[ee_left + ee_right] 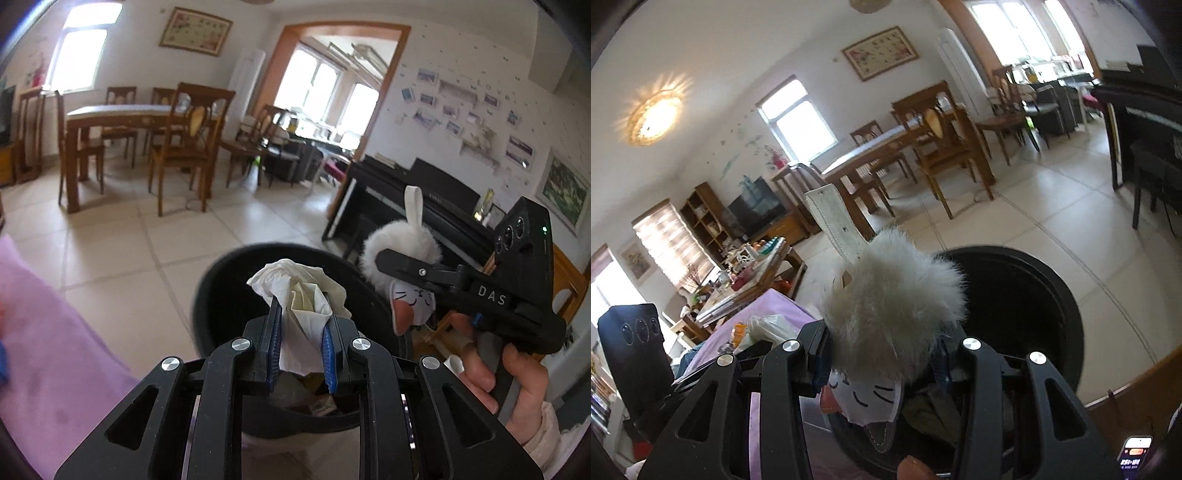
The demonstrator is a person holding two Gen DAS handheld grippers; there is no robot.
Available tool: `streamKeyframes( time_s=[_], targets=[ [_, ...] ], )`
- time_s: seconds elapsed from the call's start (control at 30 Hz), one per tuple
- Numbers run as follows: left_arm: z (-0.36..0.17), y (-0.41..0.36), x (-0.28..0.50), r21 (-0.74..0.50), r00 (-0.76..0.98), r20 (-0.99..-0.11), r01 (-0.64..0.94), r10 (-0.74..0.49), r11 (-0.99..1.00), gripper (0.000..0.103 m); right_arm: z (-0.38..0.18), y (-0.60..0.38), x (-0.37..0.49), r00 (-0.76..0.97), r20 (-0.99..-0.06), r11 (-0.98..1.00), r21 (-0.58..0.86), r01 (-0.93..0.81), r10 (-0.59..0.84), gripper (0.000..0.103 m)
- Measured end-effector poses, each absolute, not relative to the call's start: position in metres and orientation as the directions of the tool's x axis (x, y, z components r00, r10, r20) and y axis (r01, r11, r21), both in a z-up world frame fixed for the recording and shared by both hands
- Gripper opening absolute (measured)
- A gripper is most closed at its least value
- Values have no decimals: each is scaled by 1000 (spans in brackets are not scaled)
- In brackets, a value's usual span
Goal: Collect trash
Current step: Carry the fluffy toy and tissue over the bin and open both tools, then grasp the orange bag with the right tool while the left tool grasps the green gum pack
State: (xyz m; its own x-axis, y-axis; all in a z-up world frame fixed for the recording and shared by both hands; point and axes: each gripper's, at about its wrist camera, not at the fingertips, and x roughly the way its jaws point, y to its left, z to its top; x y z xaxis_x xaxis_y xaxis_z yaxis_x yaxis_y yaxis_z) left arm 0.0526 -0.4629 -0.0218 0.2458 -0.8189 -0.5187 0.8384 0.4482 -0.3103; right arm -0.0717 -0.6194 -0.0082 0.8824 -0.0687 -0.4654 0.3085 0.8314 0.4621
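Room: a tiled living-dining room is seen, with a dining table (122, 110), chairs and a piano (424, 199).
Tissue: a crumpled white tissue (299, 295) is held above the black bin (221, 295).
Left gripper (301, 347): jaws are closed on the tissue.
Fluffy toy (890, 306): a white furry cat-faced pouch is held over the same bin.
Right gripper (882, 365): jaws are closed on the toy.
Bin contents: some rubbish is already visible inside.
Risk: the tissue could snag on a blue pad at release; crowded grippers could collide above the rim.
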Motion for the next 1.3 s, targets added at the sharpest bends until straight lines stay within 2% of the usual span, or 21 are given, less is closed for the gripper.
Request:
streamKeyframes(
  time_s=[0.2,0.37,0.4,0.43,0.47,0.5,0.57,0.63,0.7,0.9,1.0,1.3],
  targets=[
    [-45,-500,56,-307,223,-558,839,-799,449,19,-31,-643,-79,867,-493,805,486,342,-71,44],
    [-56,-501,57,-300,213,-583,840,-784,452,19,-41,-645,-90,862,-503,793,497,352,-68,46],
    [-59,-504,57,-294,217,-590,839,-778,457,19,-41,-646,-90,861,-504,789,503,353,-64,49],
    [-60,-506,57,-287,223,-598,837,-770,466,22,-42,-653,-86,861,-505,784,511,353,-59,56],
    [-60,-505,57,-287,224,-603,835,-766,469,32,-43,-655,-86,860,-508,778,517,356,-56,60],
    [-58,-506,57,-287,225,-604,833,-764,472,47,-44,-655,-87,858,-510,774,521,361,-56,67],
    [-56,-503,56,-276,244,-603,829,-760,486,64,-45,-656,-88,857,-512,771,524,362,-54,70],
    [-54,-500,56,-266,251,-601,832,-759,486,66,-45,-657,-89,855,-515,775,517,363,-56,74],
    [-50,-493,55,-263,255,-603,831,-756,490,74,-45,-656,-89,855,-514,775,516,364,-59,76],
    [-41,-466,59,-253,285,-589,824,-756,507,76,-43,-650,-85,850,-525,788,501,357,-51,76],
    [-34,-441,64,-244,319,-579,810,-750,533,81,-40,-638,-80,845,-533,799,489,349,-43,76],
    [-26,-288,118,-298,476,-564,644,-674,704,81,-32,-579,-46,826,-563,856,434,280,16,76]
  ],
)
